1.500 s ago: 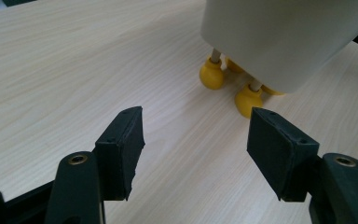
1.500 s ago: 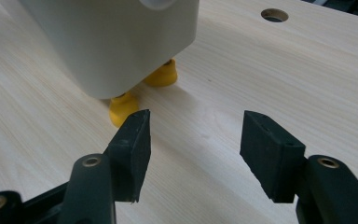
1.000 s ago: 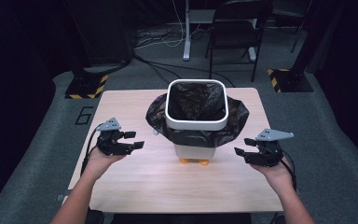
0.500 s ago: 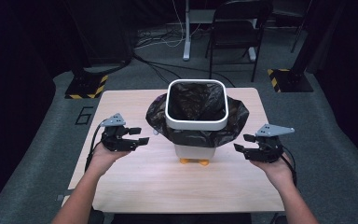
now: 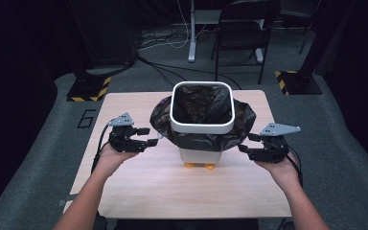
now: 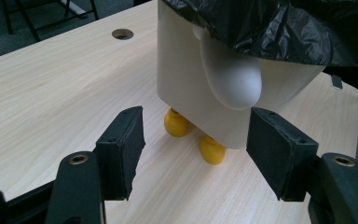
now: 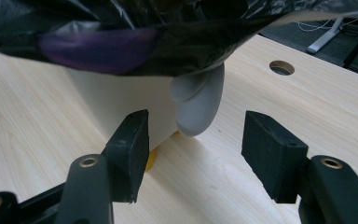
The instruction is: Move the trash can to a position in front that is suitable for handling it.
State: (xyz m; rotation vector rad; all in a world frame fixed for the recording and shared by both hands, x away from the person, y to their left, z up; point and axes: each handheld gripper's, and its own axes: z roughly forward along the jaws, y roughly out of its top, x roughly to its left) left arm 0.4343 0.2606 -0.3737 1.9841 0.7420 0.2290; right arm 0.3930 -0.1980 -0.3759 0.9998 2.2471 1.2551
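Light wooden table (image 5: 139, 191) in the middle, grey carpet floor (image 5: 350, 158) all around, black folding chair (image 5: 243, 33) far behind, yellow-and-black striped blocks (image 5: 88, 89) far left and right, dark room, white cables (image 5: 160, 40) on the floor

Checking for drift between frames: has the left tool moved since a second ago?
Yes. In the high view the left tool has crept toward the white bin and slightly up the table.

A lab or recording studio: dark curtains and grey carpet surround the desk (image 5: 139, 182), with hazard-striped stand bases (image 5: 88, 89) and floor cables (image 5: 165, 40) behind it.
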